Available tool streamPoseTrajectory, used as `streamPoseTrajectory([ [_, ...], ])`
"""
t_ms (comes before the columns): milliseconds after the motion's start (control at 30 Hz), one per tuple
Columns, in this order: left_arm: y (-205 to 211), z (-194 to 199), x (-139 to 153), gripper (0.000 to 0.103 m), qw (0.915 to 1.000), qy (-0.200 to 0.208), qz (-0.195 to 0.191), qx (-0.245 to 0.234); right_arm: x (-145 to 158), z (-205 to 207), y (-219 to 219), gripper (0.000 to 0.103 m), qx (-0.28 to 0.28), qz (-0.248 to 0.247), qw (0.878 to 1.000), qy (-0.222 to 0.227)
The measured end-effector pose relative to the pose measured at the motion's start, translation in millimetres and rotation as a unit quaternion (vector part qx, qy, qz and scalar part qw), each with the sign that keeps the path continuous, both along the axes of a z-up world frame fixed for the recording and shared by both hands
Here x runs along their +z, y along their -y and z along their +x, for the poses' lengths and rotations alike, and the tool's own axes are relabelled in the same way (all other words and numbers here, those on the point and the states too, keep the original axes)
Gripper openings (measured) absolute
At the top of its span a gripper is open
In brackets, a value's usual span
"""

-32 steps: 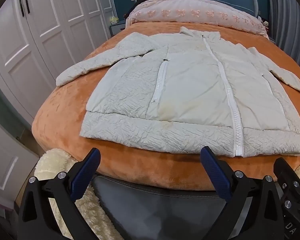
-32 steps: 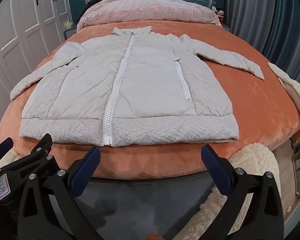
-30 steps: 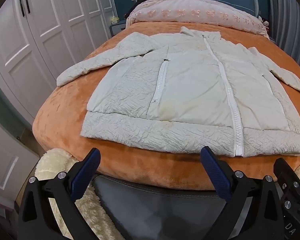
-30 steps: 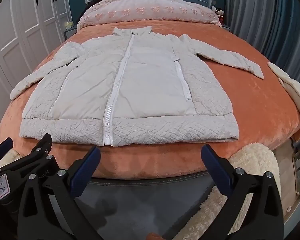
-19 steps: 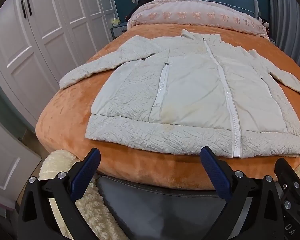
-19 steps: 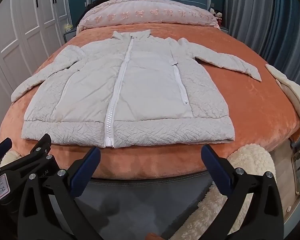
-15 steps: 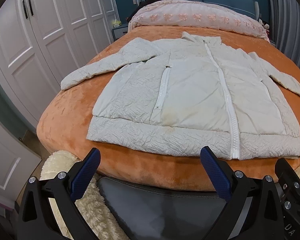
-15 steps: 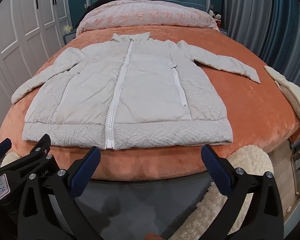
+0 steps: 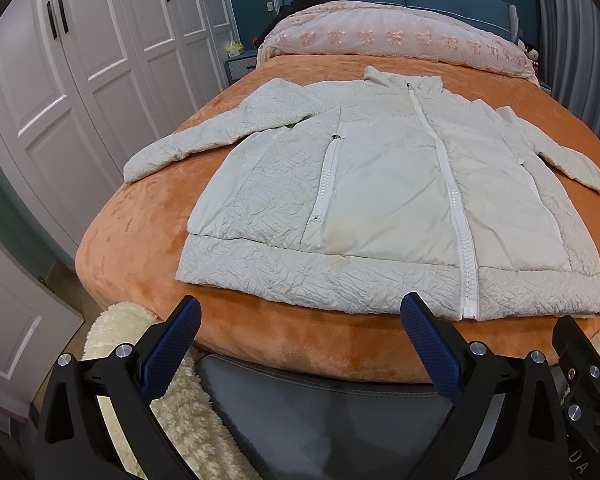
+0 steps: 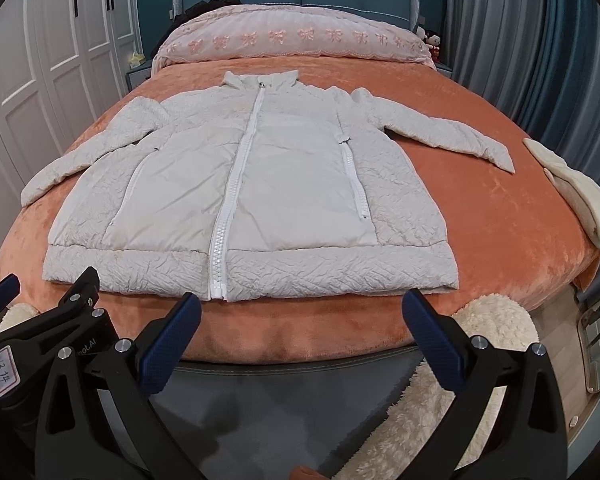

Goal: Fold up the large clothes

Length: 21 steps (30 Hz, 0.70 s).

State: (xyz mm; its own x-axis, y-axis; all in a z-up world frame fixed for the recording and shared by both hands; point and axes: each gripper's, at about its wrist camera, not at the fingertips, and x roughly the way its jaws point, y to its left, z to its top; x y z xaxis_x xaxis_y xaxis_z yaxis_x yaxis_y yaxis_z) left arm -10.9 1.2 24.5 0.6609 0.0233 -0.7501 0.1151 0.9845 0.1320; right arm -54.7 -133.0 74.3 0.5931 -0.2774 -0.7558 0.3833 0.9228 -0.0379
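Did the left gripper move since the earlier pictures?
Yes. The left gripper rose slightly: the jacket and wardrobe now appear from higher up.

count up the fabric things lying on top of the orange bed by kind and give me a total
Jackets: 1, the white jacket
Folded cream cloths: 1, at the bed's right edge
Pink quilts: 1, rolled at the headboard
Total: 3

One jacket [image 10: 252, 184] is lying on one bed [image 10: 500, 216]; seemingly one folded cream item [image 10: 580, 192] is sitting beside it; two grippers are showing.
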Motion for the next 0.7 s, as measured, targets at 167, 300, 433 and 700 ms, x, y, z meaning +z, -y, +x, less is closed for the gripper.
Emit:
streamPoseTrajectory([
  [167, -1.4, -1.1, 0.9, 0.098, 1.0000, 0.001, -0.001, 0.002, -0.1, -0.6, -0.1, 0.098, 0.000, -0.001, 1.000, 0.001],
  [300, -1.8, -1.3, 1.0, 0.098, 1.0000, 0.001, -0.001, 0.002, 0.1, -1.3, 0.0, 0.098, 0.001, -0.003, 1.000, 0.002],
  [433, -2.5, -1.6, 1.3, 0.098, 1.0000, 0.002, 0.000, 0.002, 0.1, -1.1, 0.0, 0.098, 0.000, -0.001, 1.000, 0.002],
  [700, -3.0, -1.4, 1.2, 0.098, 1.0000, 0.002, 0.000, 0.002, 0.1, -1.9, -1.5, 0.098, 0.001, -0.003, 1.000, 0.003],
])
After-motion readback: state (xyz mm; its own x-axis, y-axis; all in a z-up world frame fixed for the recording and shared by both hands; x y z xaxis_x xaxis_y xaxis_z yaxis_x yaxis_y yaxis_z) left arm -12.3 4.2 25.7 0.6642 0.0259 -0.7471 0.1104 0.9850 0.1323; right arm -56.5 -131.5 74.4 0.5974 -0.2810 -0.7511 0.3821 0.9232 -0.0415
